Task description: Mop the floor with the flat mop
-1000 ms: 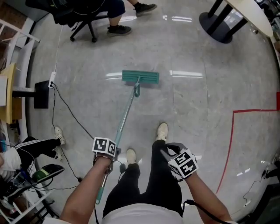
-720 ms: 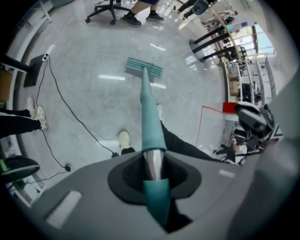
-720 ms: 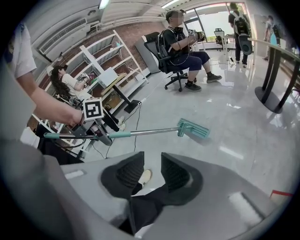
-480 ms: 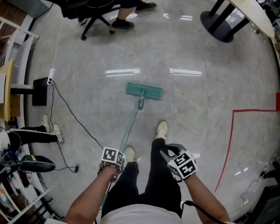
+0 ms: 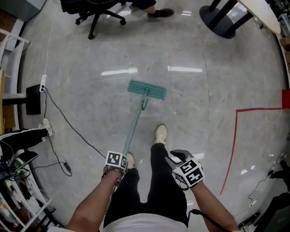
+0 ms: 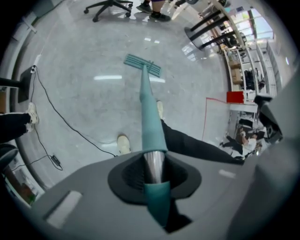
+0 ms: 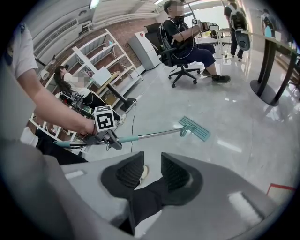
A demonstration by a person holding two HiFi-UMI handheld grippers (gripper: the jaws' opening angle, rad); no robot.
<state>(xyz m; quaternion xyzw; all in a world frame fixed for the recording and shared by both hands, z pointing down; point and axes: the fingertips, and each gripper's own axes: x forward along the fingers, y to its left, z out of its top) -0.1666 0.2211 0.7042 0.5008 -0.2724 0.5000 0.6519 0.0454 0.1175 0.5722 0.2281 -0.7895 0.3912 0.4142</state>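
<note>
The flat mop has a teal head (image 5: 147,89) lying flat on the grey floor ahead of my feet. Its teal-and-metal handle (image 5: 134,121) slants back to my left gripper (image 5: 115,166), which is shut on it near the upper end. In the left gripper view the handle (image 6: 149,108) runs out from between the jaws of the left gripper (image 6: 153,161) to the mop head (image 6: 142,64). My right gripper (image 5: 186,171) hangs beside my right leg, away from the mop. In its own view the right gripper (image 7: 153,164) is open by a narrow gap and holds nothing; the mop head (image 7: 194,128) lies beyond.
An office chair base (image 5: 97,13) and a black table foot (image 5: 222,16) stand at the far side. A black cable (image 5: 68,122) trails from a black box (image 5: 32,99) at the left, near someone's leg (image 5: 22,136). Red tape (image 5: 233,140) marks the floor at right.
The mop head has slid nearer to my feet and a little to the right. My left gripper has drawn back along with the handle. The right gripper has stayed put.
</note>
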